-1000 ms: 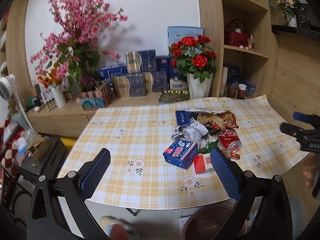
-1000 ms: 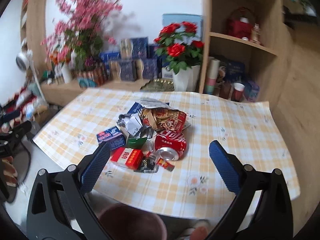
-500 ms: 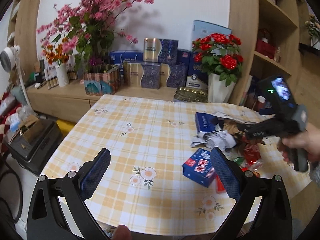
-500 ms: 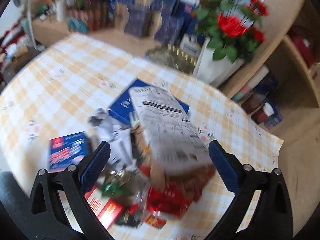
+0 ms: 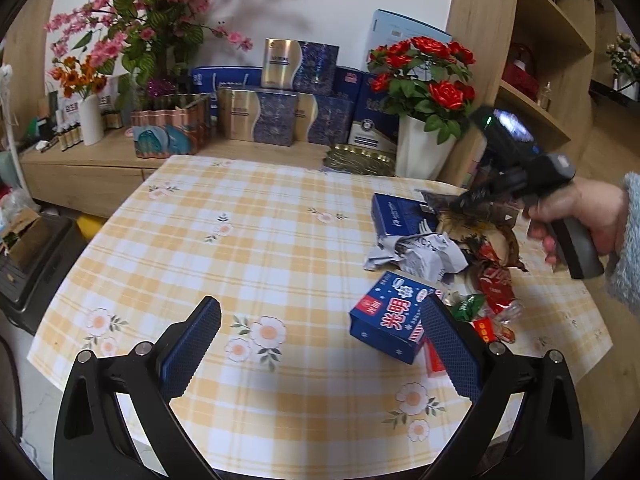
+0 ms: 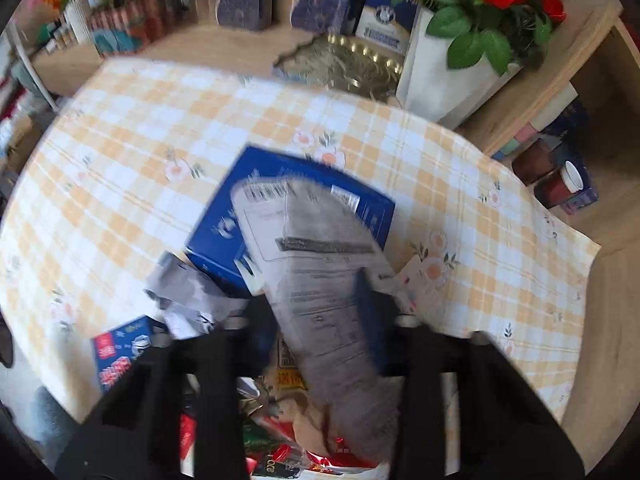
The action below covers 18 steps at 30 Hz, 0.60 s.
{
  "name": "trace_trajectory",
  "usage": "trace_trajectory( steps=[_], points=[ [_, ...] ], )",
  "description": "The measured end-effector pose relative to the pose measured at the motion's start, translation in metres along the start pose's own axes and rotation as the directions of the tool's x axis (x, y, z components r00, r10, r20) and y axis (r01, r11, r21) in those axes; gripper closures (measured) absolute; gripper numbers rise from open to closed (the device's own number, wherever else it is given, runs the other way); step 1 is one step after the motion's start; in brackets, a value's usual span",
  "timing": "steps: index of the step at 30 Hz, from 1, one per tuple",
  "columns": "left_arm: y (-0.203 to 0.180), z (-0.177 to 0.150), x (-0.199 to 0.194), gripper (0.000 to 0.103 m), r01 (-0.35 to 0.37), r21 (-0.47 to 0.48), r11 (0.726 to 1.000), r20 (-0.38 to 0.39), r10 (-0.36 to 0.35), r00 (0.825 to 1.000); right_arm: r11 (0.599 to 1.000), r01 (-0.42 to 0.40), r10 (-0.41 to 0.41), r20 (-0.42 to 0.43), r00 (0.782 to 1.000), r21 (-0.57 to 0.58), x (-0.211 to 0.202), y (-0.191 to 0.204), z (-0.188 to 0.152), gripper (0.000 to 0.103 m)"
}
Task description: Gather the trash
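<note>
On the checked yellow tablecloth [image 5: 248, 248] the trash is all heaped toward the right side of the table: a small blue box with red and white lettering [image 5: 390, 322] sits nearest the left gripper [image 5: 320, 344], behind it a crumpled grey paper [image 5: 416, 250], a flat blue box [image 5: 394, 214], a brownish snack bag [image 5: 488, 236] and a red can [image 5: 494, 280] with some small wrappers around it. That left gripper hangs over the near edge of the table with its claw spread wide and nothing between the blue pads, the right pad [image 5: 450, 344] overlapping the small blue box in the view (can't say if it actually touches). Over the pile, the right gripper [image 6: 312, 312] points steeply down and its jaws are closing, with the grey printed side of the snack bag [image 6: 320, 280] running up between them; the right wrist view is blurry so I can't tell if the pads are pressing on it already. From the left wrist view you can see the right hand [image 5: 580, 216] with a fuzzy light-blue sleeve [image 5: 628, 248] holding the handle. Behind the table there's a white pot of red roses [image 5: 424, 92], stacked blue gift boxes [image 5: 280, 112] and a big pink flower bunch [image 5: 160, 12] on a wooden sideboard [image 5: 80, 176]
</note>
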<state>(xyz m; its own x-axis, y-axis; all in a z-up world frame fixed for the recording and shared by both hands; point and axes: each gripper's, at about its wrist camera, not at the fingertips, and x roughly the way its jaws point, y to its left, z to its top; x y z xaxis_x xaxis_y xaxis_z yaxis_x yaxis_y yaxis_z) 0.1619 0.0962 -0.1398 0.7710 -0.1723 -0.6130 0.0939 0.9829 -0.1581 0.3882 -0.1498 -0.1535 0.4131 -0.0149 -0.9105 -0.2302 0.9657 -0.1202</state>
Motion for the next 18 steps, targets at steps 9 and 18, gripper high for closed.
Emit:
trace_trajectory(
  steps=[9, 18],
  points=[
    [-0.014, 0.005, 0.0, 0.006, 0.074, -0.013, 0.997, -0.013, -0.074, 0.997, 0.981, -0.121, 0.082, 0.239, 0.968, 0.153, -0.075, -0.07, -0.016, 0.09],
    [-0.039, -0.004, 0.021, 0.006, 0.172, 0.067, 0.983, -0.08, -0.166, 0.983, 0.955, -0.214, 0.095, 0.475, 0.875, 0.204, -0.14, -0.118, -0.102, 0.09]
  ],
)
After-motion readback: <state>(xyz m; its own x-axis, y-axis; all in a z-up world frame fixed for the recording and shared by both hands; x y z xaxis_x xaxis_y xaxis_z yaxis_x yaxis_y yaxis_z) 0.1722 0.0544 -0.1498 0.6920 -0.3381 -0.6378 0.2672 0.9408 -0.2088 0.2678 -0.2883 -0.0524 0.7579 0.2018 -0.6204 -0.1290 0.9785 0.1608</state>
